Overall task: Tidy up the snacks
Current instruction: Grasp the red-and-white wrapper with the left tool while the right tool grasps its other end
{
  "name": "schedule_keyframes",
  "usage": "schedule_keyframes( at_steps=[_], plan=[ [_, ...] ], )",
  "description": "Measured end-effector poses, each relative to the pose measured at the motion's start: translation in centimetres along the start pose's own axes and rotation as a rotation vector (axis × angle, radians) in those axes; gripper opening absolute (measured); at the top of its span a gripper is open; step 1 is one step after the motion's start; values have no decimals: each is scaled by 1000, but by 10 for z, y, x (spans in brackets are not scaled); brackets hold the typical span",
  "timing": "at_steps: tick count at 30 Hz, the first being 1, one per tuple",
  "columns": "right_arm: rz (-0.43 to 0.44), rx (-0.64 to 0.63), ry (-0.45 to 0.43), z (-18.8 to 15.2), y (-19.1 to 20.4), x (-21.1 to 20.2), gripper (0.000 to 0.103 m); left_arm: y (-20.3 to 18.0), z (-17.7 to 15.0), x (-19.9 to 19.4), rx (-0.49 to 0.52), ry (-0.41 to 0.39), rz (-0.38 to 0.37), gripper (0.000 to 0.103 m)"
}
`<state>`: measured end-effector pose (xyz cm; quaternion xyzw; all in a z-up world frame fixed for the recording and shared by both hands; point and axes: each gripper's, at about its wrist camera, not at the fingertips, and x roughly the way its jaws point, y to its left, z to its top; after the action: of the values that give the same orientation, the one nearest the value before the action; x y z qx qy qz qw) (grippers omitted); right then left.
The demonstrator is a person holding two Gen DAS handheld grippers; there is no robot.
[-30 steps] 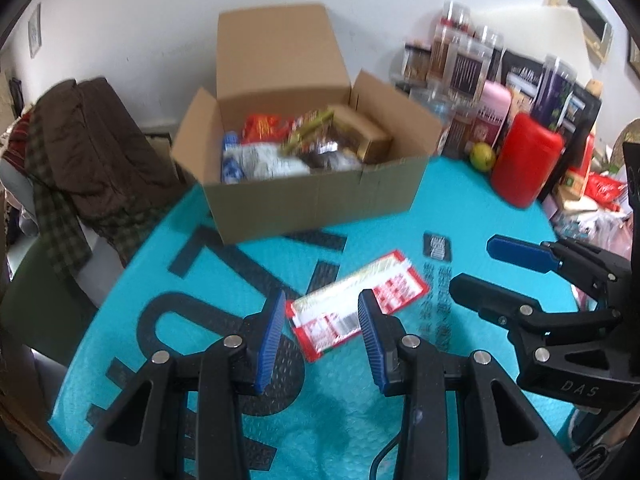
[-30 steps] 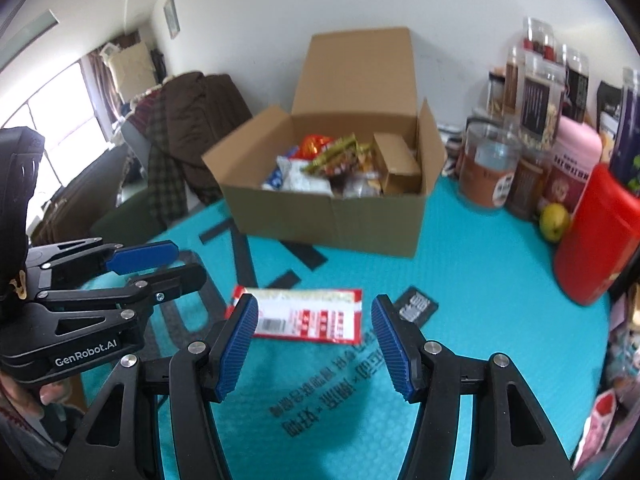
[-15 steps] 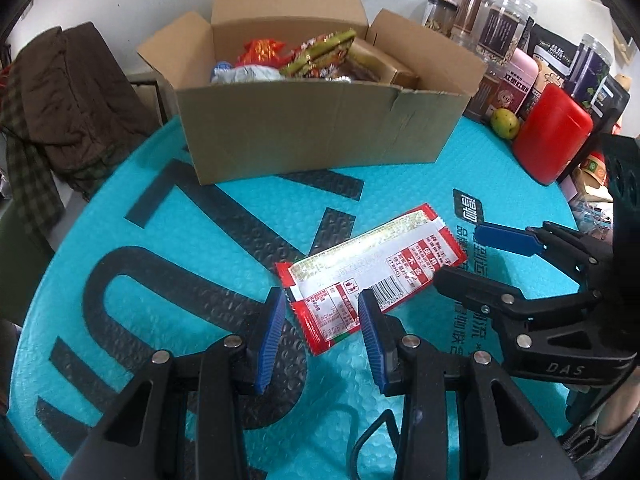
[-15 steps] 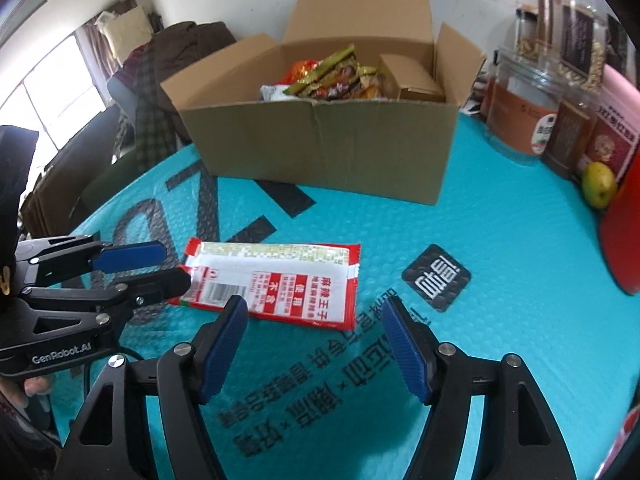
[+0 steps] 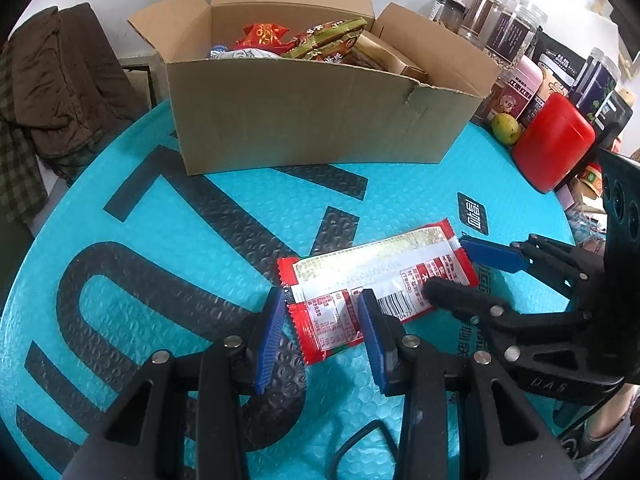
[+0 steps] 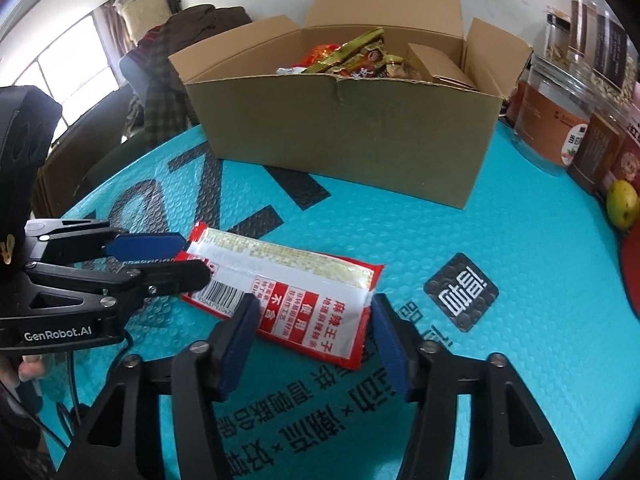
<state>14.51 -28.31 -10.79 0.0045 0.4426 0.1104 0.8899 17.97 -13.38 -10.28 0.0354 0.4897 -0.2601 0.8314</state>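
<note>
A red and white snack packet [image 5: 380, 272] [image 6: 288, 276] lies flat on the teal bubble mat [image 5: 160, 260]. My left gripper [image 5: 322, 336] [image 6: 196, 260] straddles its barcode end with a narrow gap, and the pads do not squeeze it. My right gripper [image 6: 312, 340] [image 5: 446, 266] straddles the other end. Its jaws are closing with the packet between them, and the packet still looks flat. Behind stands an open cardboard box [image 5: 320, 128] [image 6: 360, 140] with several snack bags inside.
Jars [image 5: 504, 36] and a red container [image 5: 552, 140] crowd the right edge beside a green fruit [image 6: 622, 204]. A black logo square [image 6: 460, 292] is printed on the mat. A brown coat [image 5: 60, 80] hangs at the left, off the table.
Both grippers have come down and forward until their fingers flank the packet's two ends. The right jaws widened, then narrowed. The left jaws kept the same gap.
</note>
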Motion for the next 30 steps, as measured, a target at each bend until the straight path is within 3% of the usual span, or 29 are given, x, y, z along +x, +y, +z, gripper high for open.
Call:
schedule_keyframes(
  at_steps=[3,14,16,18,19,22,24,27,30],
  plan=[
    [14,33,6,-3,-4,-3,44,0,-1,-1,13,-5,7,38],
    [7,15,30,-29,16,-19,44,-6,-22,-15,59,-6,16,38],
    [-4,11,25,-35,20,-22,49,-6,-23,-14,60,-10,7,38],
    [-4,6,20,-38,21,-22,60,-2,-24,-13,44,-3,-9,45],
    [0,-3,16,-38,23,-21,64,1,-24,-13,41,3,-22,54],
    [-23,-47,26,-37,33,-16,74,-10,-25,-10,106,10,-7,64],
    [-52,-88,30,-38,40,-12,75,-16,-26,-7,144,2,-4,74],
    [-75,-100,18,-37,43,-10,76,-18,-27,-5,156,-22,-24,74],
    [-68,-100,1,-38,42,-10,67,-19,-24,-4,155,-44,-36,73]
  ],
)
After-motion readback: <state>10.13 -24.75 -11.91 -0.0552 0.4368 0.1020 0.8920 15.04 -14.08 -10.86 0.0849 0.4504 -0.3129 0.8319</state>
